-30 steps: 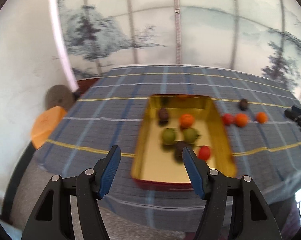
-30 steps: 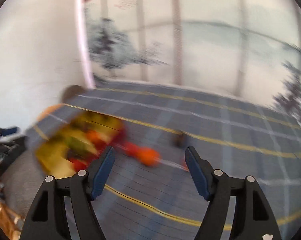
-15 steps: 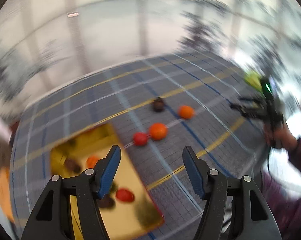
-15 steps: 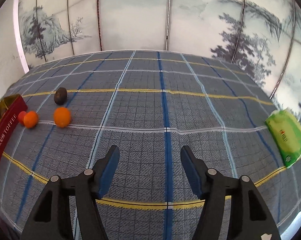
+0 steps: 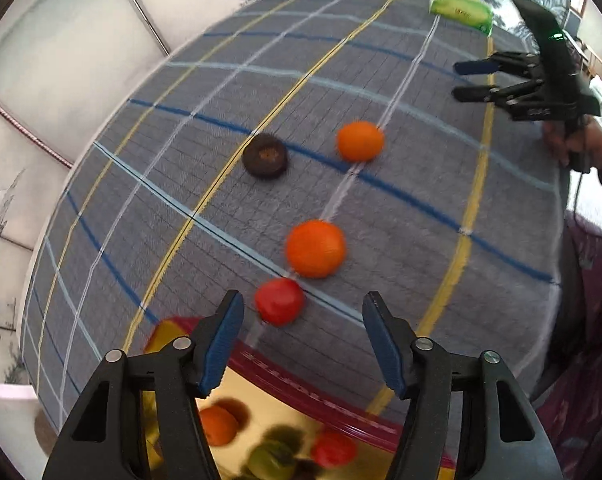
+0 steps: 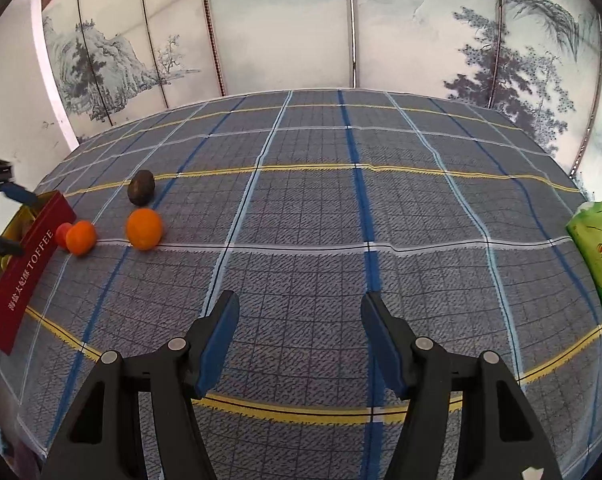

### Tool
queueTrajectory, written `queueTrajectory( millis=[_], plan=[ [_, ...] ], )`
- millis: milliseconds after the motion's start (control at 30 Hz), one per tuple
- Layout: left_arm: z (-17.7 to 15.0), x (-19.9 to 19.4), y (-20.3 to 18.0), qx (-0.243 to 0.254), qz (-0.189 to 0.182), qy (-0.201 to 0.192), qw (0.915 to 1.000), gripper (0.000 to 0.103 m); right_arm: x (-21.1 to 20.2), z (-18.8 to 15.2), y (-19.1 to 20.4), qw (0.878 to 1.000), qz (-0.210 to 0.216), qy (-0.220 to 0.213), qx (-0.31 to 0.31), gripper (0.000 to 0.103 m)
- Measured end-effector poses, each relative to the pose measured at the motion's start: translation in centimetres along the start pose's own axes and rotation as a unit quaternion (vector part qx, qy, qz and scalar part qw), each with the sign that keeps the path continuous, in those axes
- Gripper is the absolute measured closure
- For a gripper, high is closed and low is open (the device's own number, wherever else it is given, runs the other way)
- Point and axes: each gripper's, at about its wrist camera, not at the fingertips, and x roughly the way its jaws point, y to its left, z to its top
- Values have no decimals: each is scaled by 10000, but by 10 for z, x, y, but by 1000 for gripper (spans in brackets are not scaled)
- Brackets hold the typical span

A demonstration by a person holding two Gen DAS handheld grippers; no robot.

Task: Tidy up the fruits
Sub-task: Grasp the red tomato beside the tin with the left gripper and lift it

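Four fruits lie loose on the checked cloth: a red fruit [image 5: 279, 300], a large orange [image 5: 315, 248], a second orange [image 5: 359, 146] and a dark brown fruit [image 5: 265, 156]. My left gripper [image 5: 303, 308] points steeply down over the red tin's [image 5: 301, 364] wall. Its jaws are closing, and the red fruit lies just beyond the tips, untouched by the pads. Several fruits sit inside the tin. My right gripper [image 6: 299, 312] hangs open over bare cloth with nothing between its fingers, and the loose fruits [image 6: 143, 228] are far to its left.
A green tissue pack [image 6: 595, 256] lies at the cloth's right edge. The red TOFFEE tin [image 6: 25, 276] stands at the left edge of the table. Painted screen panels close off the back. A person's hand and sleeve [image 5: 581, 148] hold the right gripper.
My left gripper swung from above the tin's interior to its wall, rolling toward the loose fruits, and its jaws narrowed. My right gripper swept right off the fruits, then held still.
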Motion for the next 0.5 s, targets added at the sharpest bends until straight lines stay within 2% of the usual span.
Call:
queueTrajectory(
  millis=[233, 367, 500],
  plan=[
    [2, 32, 18, 163, -444, 237, 9986, 65, 4, 1, -1, 9999, 67, 83, 63, 42],
    [-1, 38, 21, 174, -453, 148, 9987, 65, 6, 2, -3, 9998, 90, 141, 127, 42],
    [-9, 38, 24, -118, -371, 109, 9992, 65, 9, 3, -1, 9998, 60, 180, 100, 42]
  ],
)
